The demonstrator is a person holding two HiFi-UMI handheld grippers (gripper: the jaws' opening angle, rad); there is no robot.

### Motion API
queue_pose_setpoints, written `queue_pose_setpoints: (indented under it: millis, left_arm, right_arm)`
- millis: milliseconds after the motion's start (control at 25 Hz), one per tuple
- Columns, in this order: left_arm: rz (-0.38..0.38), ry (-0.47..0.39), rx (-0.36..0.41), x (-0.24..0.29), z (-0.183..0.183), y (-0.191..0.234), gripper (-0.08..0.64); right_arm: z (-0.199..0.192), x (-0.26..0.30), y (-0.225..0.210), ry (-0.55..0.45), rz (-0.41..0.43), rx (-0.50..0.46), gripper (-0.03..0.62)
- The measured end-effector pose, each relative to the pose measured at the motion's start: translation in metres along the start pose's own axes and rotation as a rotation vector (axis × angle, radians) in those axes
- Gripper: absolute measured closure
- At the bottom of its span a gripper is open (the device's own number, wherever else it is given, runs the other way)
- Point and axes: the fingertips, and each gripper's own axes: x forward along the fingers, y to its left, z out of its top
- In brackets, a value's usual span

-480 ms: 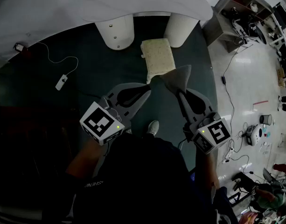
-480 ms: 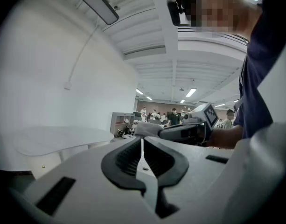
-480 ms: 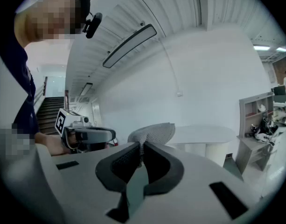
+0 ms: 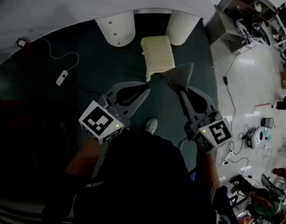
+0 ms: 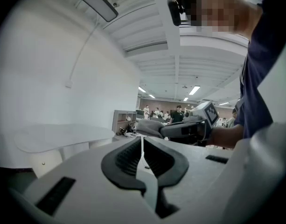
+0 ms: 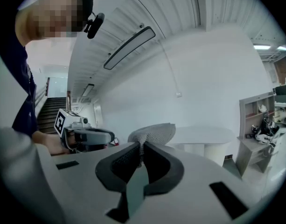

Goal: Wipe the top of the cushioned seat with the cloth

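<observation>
Grey knit cloth point(image 4: 180, 75), one piece, soft and coarsely textured, is pinched at one edge between the ribbed black pads of the right gripper point(image 6: 142, 147). Its free portion stands up above the jaw tips in a folded, fan-like shape. The left gripper point(image 5: 142, 140) has its jaws pressed together with only a hairline slit between the ribbed pads, and nothing is held. Both grippers are moulded grey plastic, and each carries one cube with black-and-white square markers, two cubes in total. In the head view, one cushioned seat point(image 4: 157, 54) lies on the dark teal carpet point(image 4: 96, 69). It is a pale cream, rectangular pad with rounded corners and a fine mottled surface. The seat sits directly in front of two smooth white cylindrical table legs point(image 4: 115, 28), beneath a white rounded tabletop point(image 4: 63, 3). The cloth's tip appears at the seat's near edge; contact cannot be determined. One thin white cable point(image 4: 63, 62) with an inline block trails across the carpet at the left.
</observation>
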Motion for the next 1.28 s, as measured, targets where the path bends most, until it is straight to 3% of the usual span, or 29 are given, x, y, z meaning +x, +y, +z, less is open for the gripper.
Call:
queue_pose_setpoints:
  millis: [360, 720, 1120, 1280]
  left_arm:
    - [0.041, 0.014, -0.006, 0.025, -0.007, -0.027, 0.54]
    - [0.039, 0.009, -0.015, 0.05, -0.008, -0.015, 0.54]
    - [0.044, 0.007, -0.049, 0.086, -0.008, 0.032, 0.54]
    - [0.037, 0.008, -0.066, 0.109, -0.019, 0.081, 0.541]
  right_arm:
    - [-0.011, -0.032, -0.032, 0.013, 0.033, 0.001, 0.552]
    - [-0.012, -0.024, -0.054, 0.02, 0.037, 0.002, 0.552]
    - [-0.007, 0.013, -0.095, 0.051, 0.036, 0.003, 0.552]
    - [-0.013, 0.058, -0.125, 0.067, 0.03, 0.004, 0.552]
